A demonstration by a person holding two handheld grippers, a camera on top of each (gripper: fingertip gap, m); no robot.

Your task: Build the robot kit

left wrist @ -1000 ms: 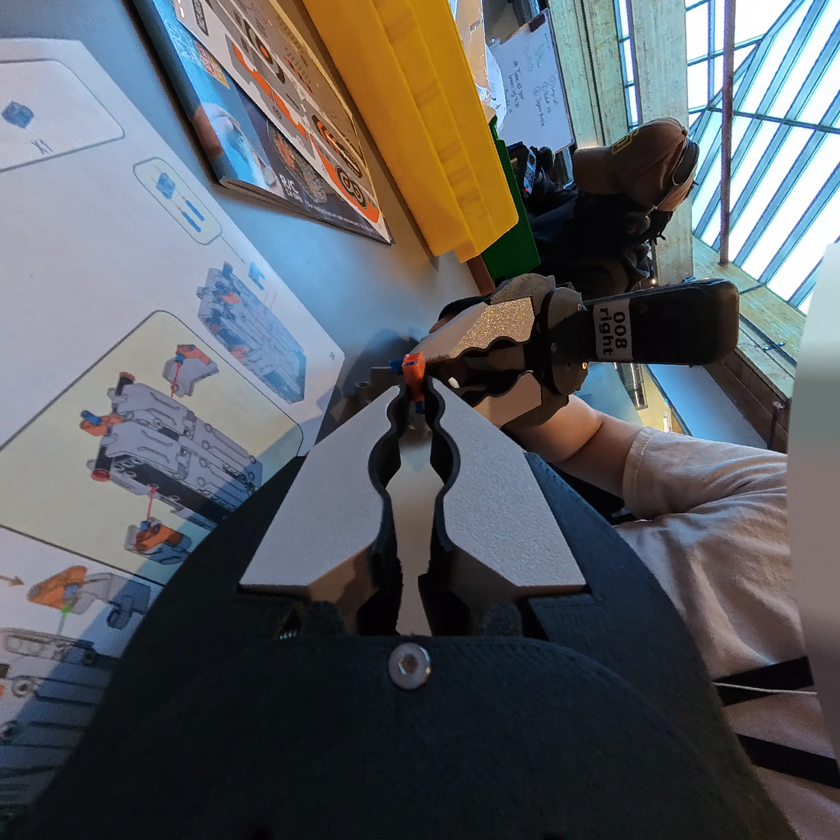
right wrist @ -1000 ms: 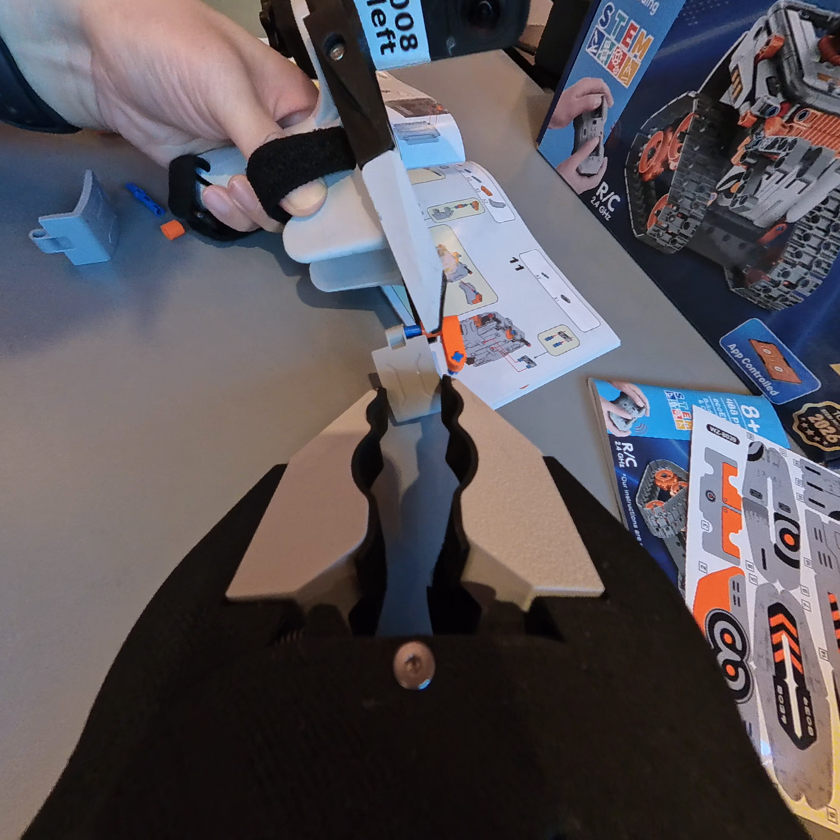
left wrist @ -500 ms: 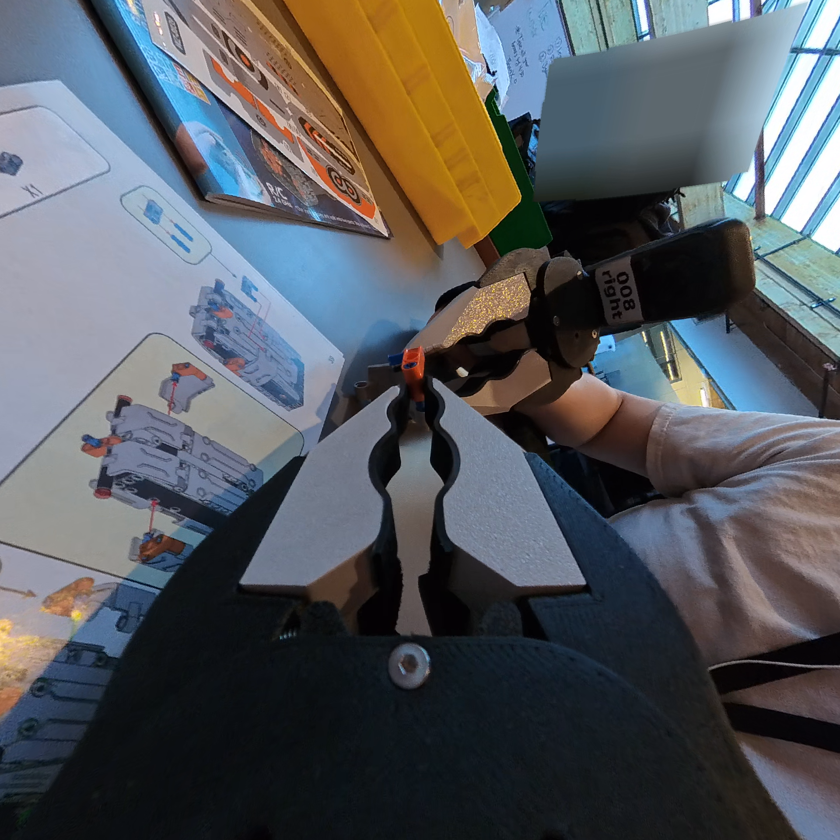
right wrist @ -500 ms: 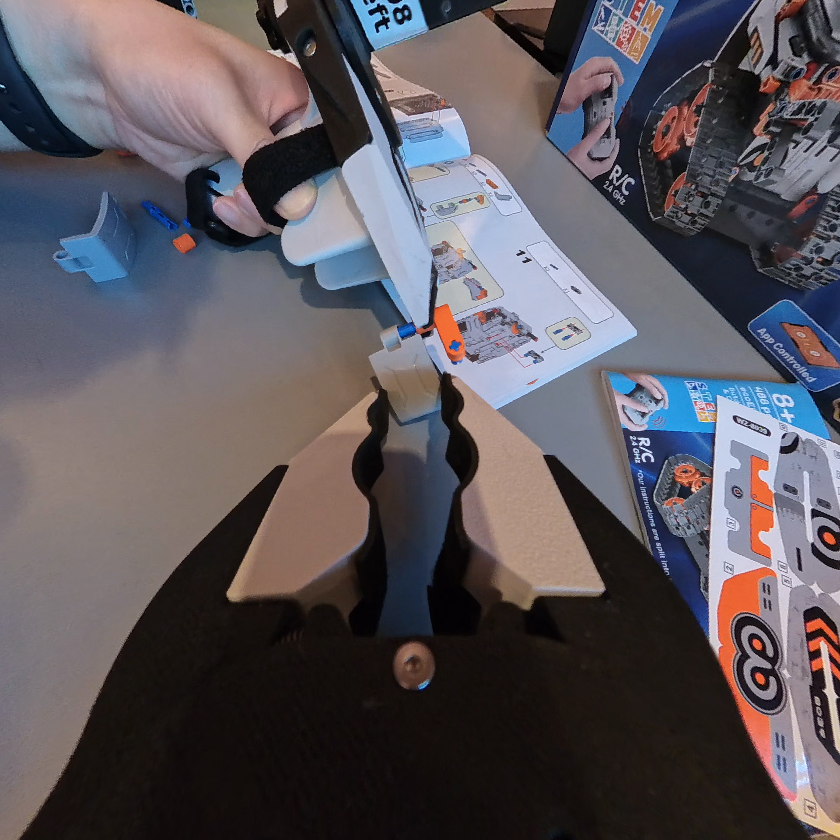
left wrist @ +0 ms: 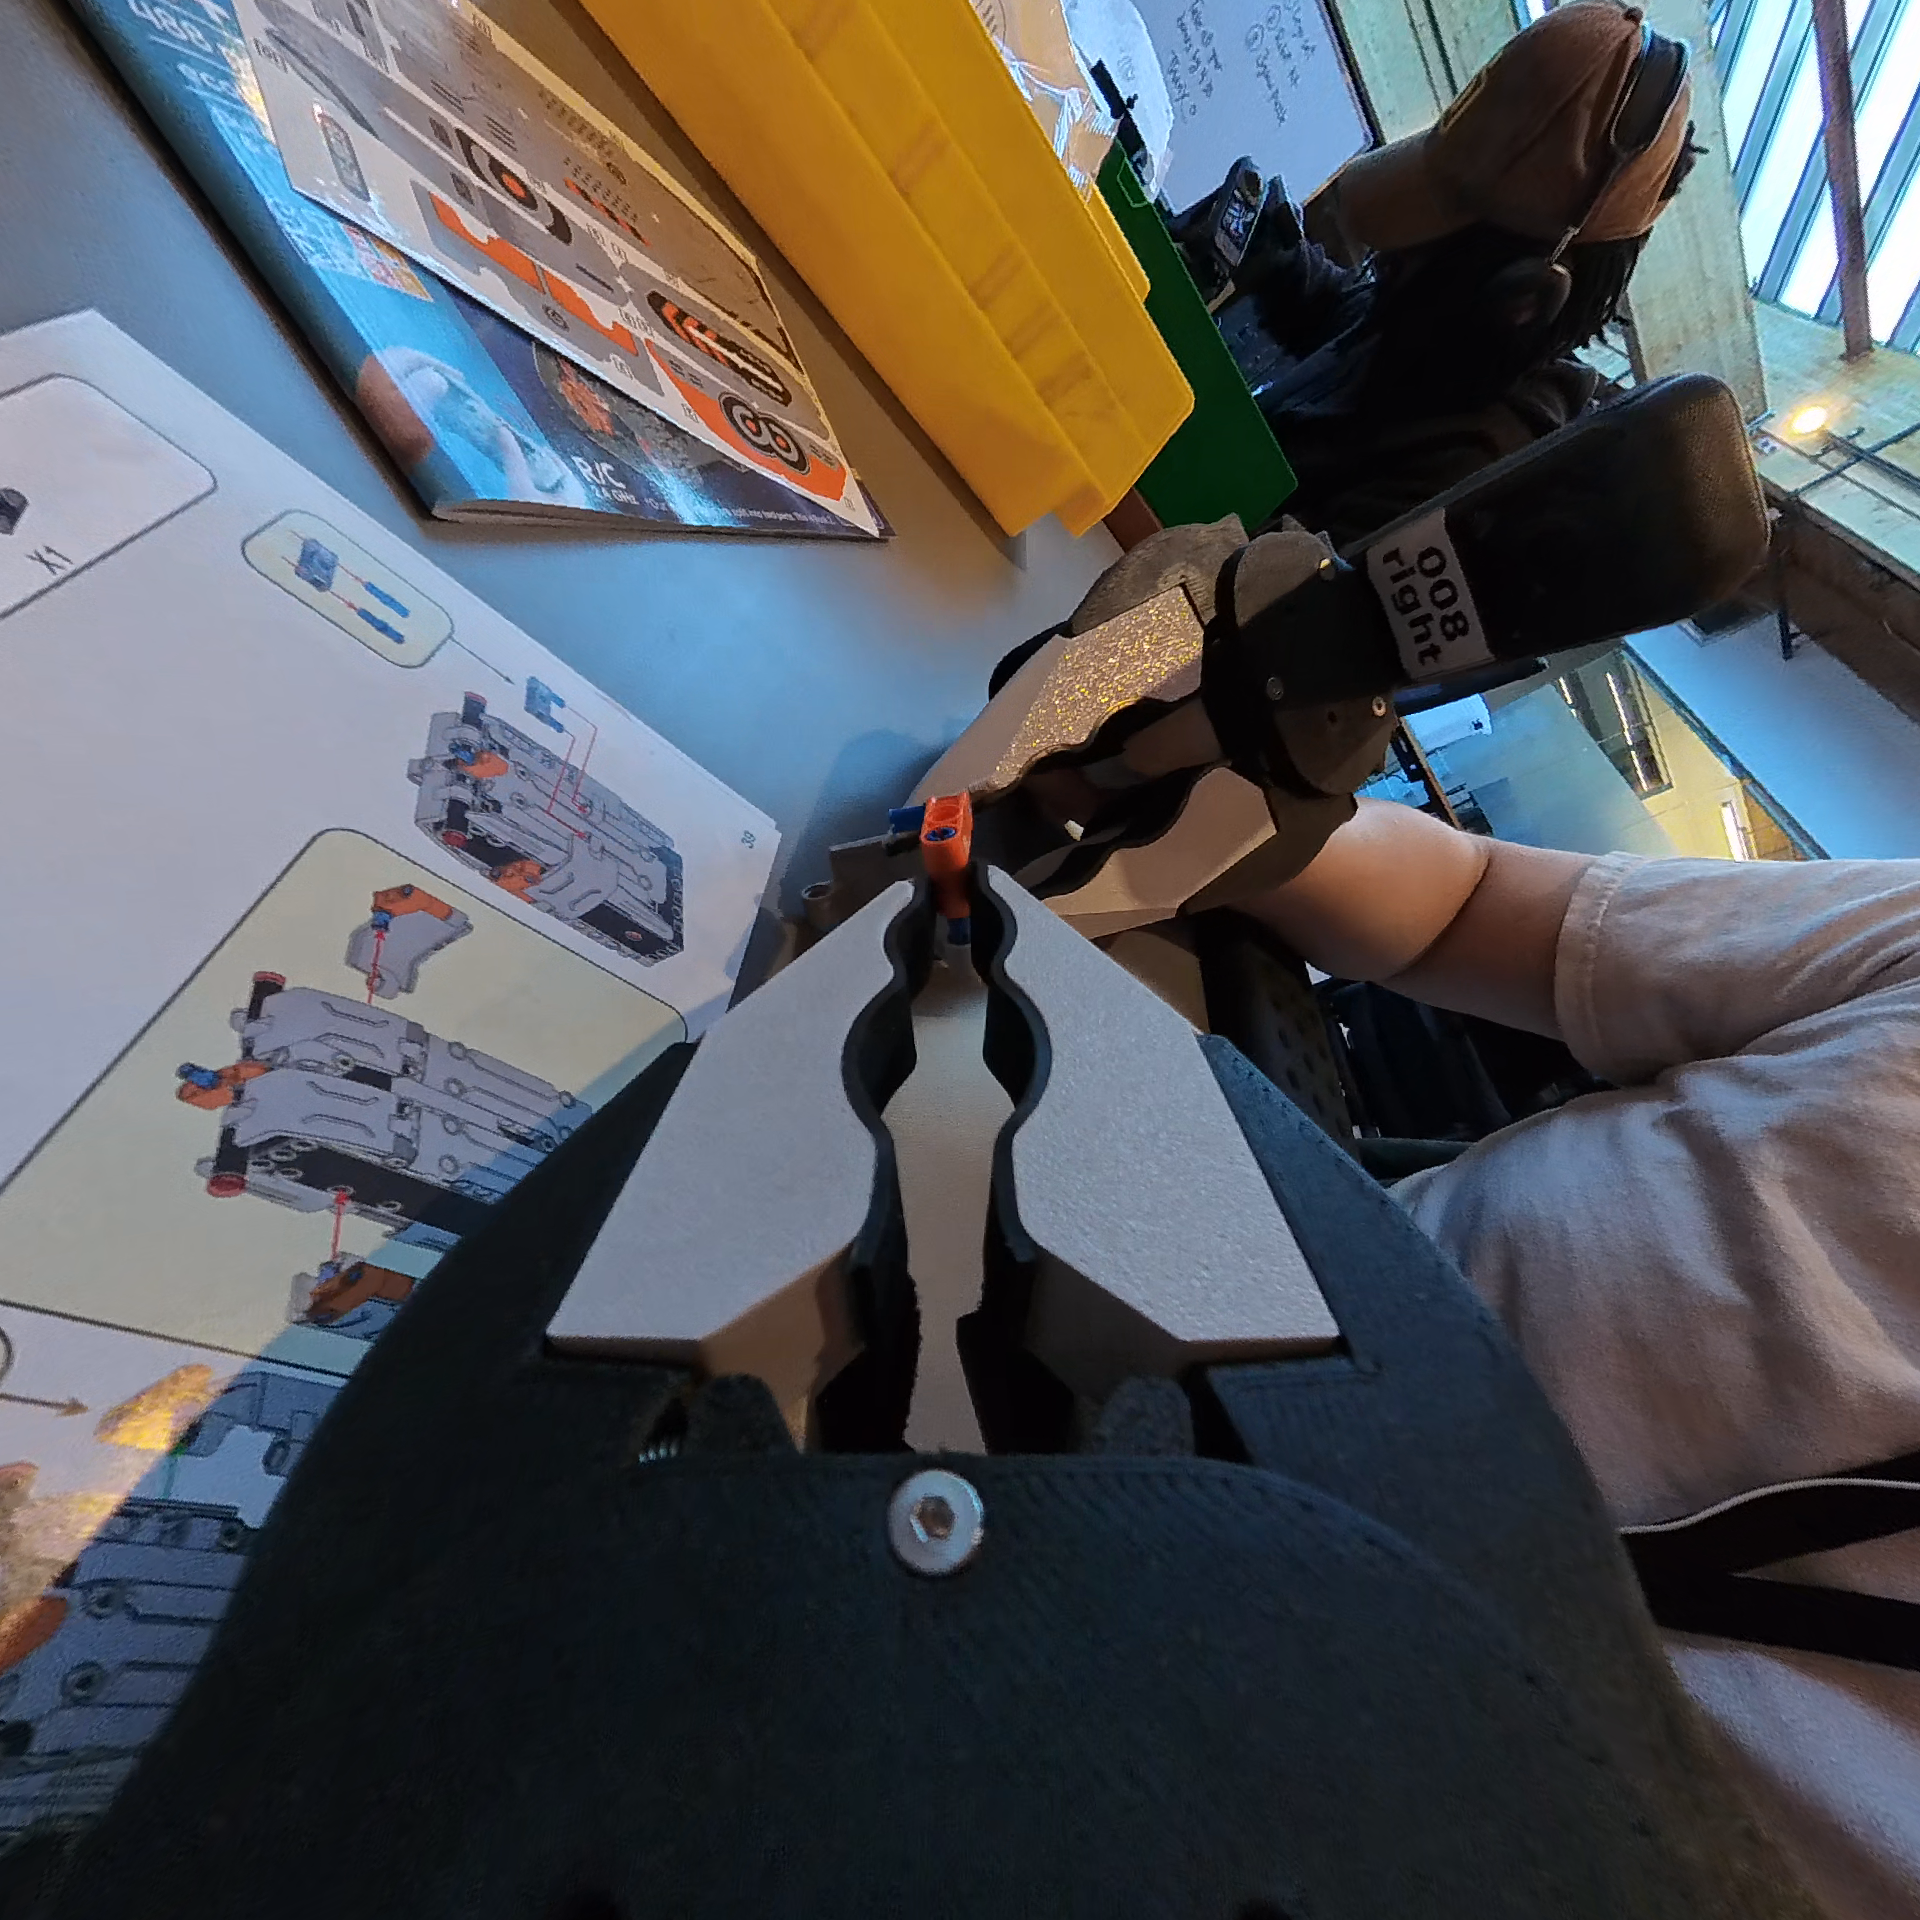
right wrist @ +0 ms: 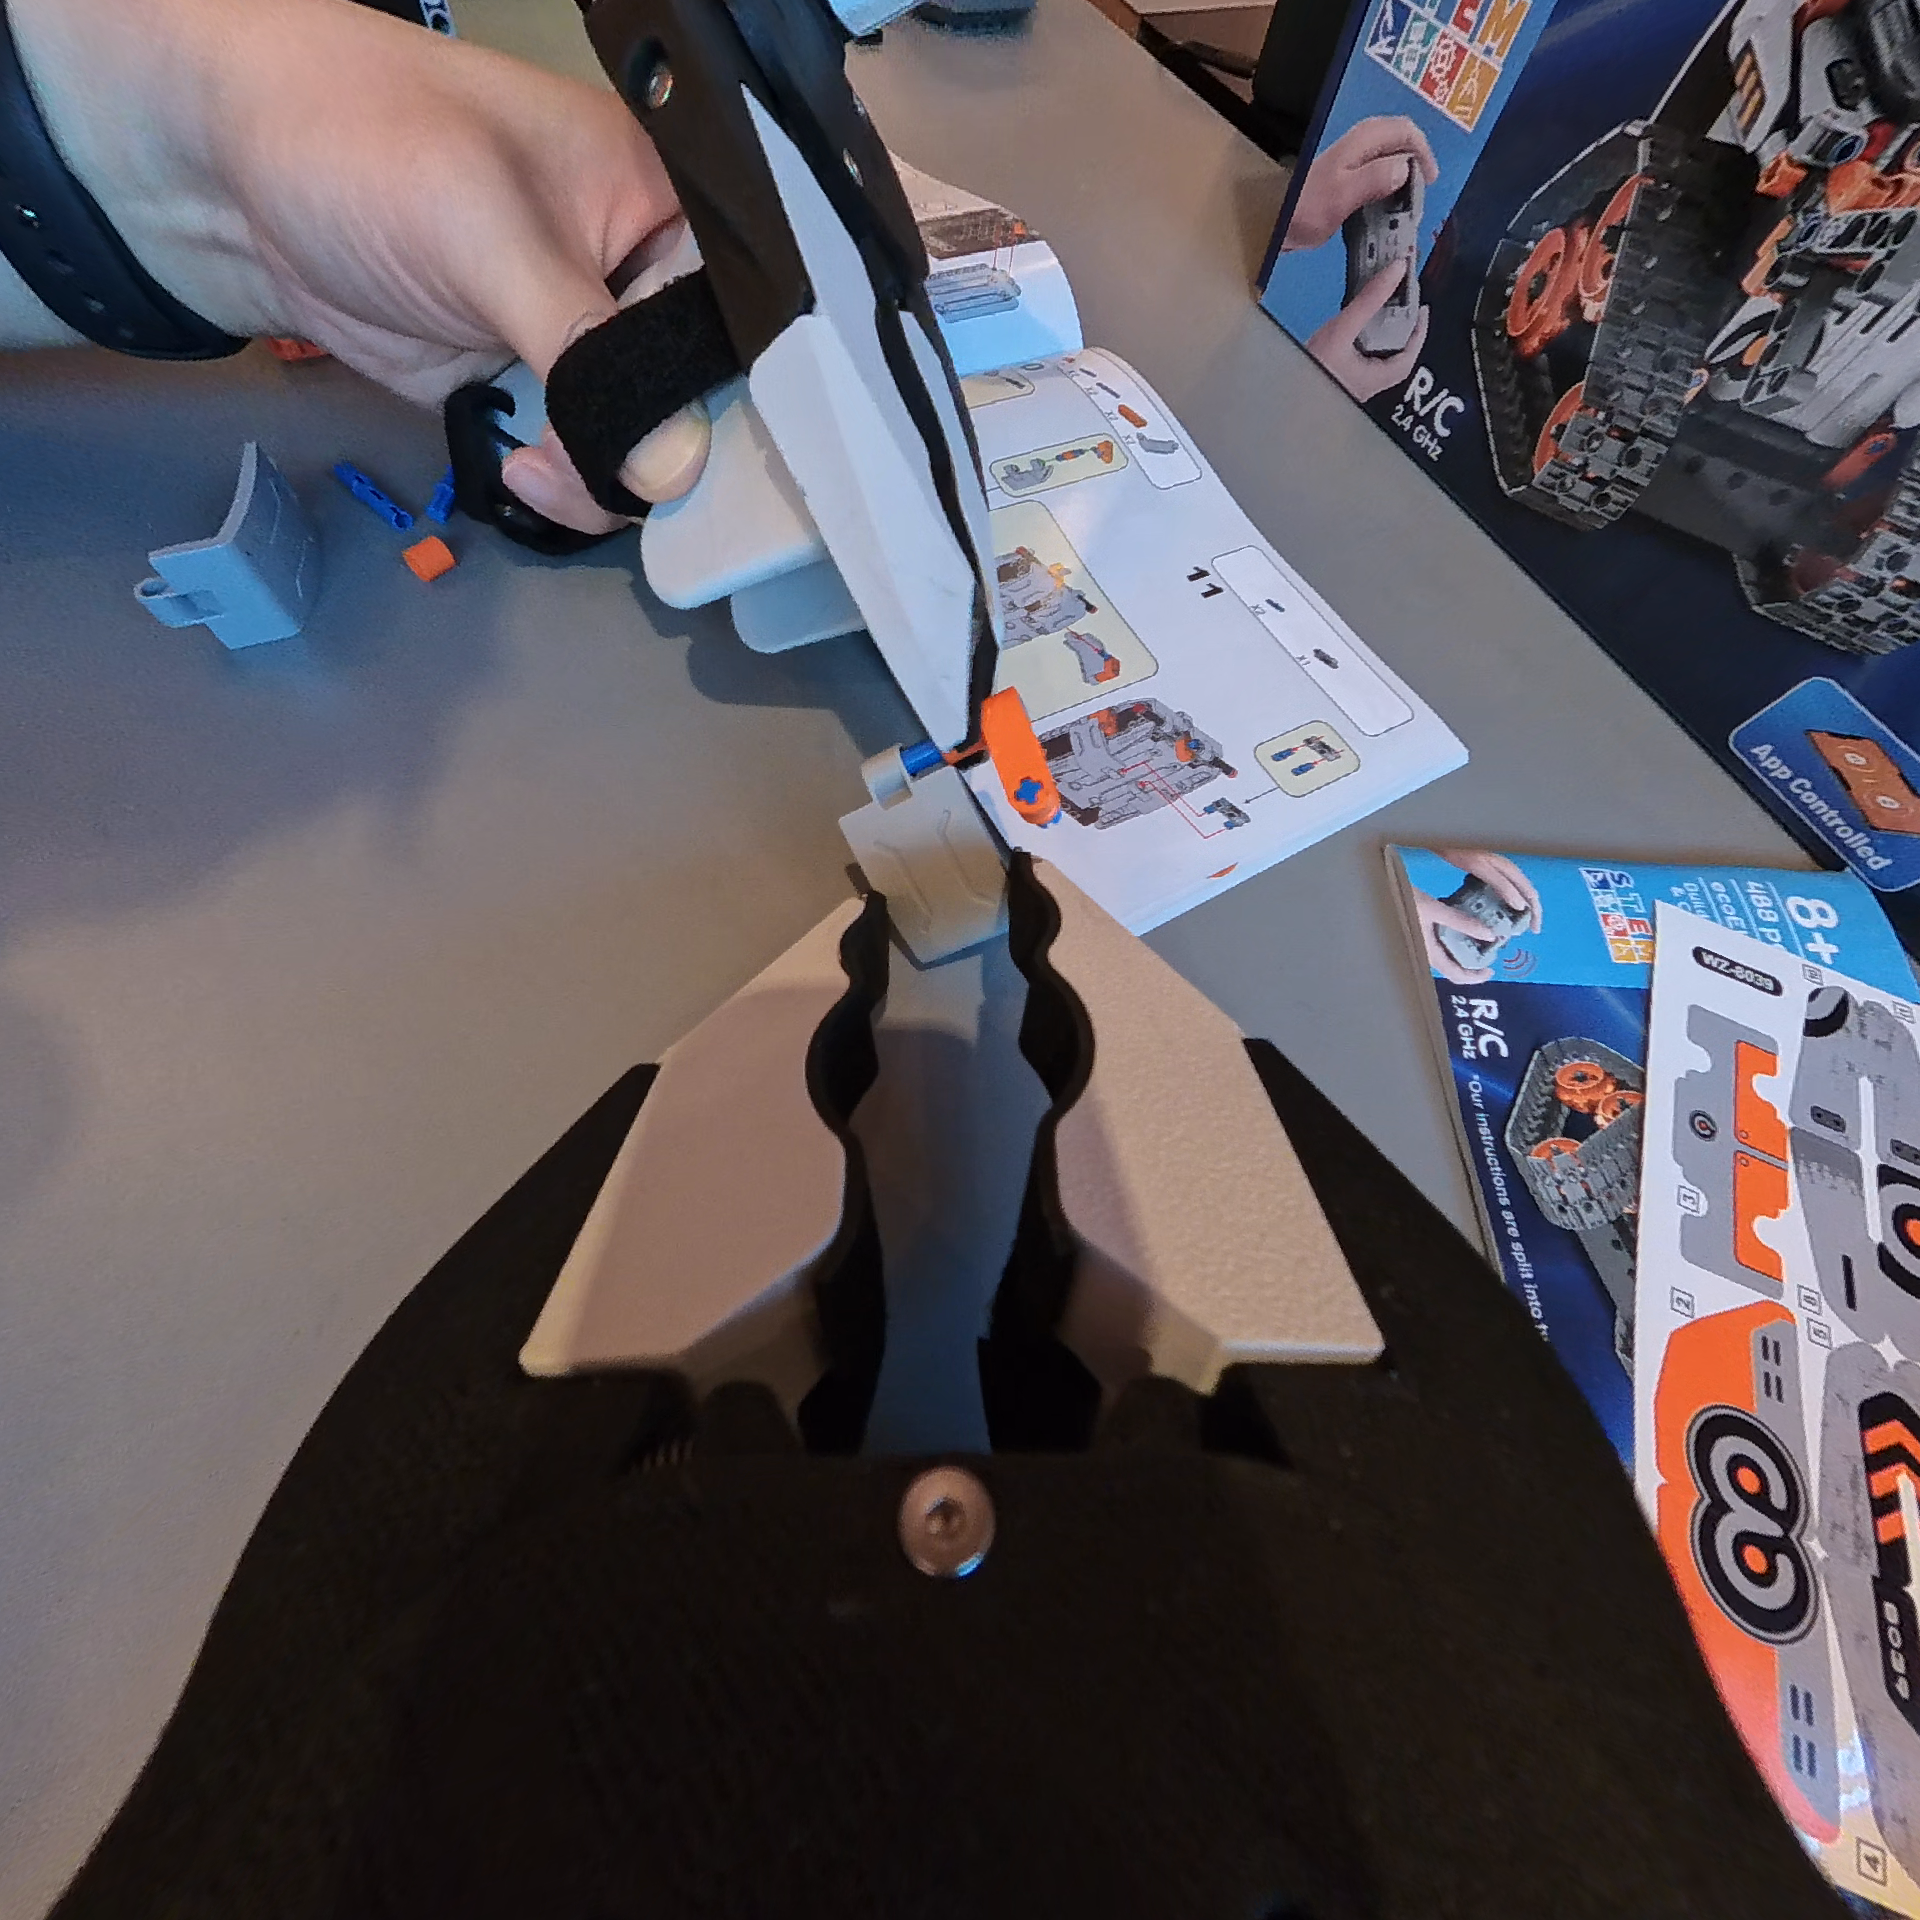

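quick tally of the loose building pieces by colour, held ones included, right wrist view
Grey: 2, grey panel in the right gripper, spare grey panel on the table
Orange: 2, orange connector in the left gripper, orange bush
Blue: 2 loose blue pins, second partly hidden
Total: 6

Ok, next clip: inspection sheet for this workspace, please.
Surface: grey table.
Job's things: orange piece with blue pin, meeting grey panel.
Clutter: open instruction booklet, sticker sheet, kit box, spare grey panel, loose blue pins, yellow bin.
Grippers: left hand-held gripper shut on orange piece; right hand-held gripper shut on grey panel.
Cables: nothing seen.
Surroundings: windows, whiteboard, a seated person.
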